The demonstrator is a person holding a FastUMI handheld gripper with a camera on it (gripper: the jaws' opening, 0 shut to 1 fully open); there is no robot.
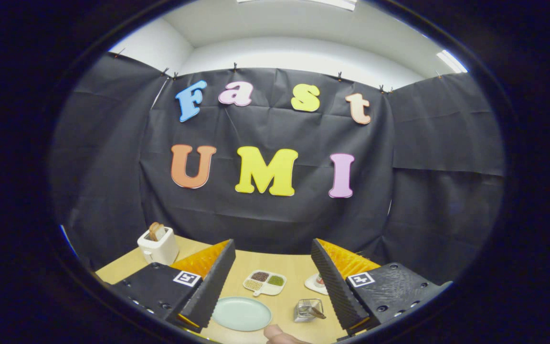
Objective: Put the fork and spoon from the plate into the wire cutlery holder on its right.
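My gripper [272, 274] hangs high above the wooden table with its fingers [213, 282] wide apart and nothing between them. Far below, between the fingers, lies a pale green plate [241, 314] with a bare surface. To the plate's right stands the wire cutlery holder [308, 310]; a utensil handle leans out of it. A person's fingertip [280, 334] shows at the table's near edge, just below the plate.
A small divided dish [264, 282] with brown and green fillings sits beyond the plate. A white toaster [158, 246] with bread in it stands at the back left. A small white dish [316, 283] lies partly behind the right finger.
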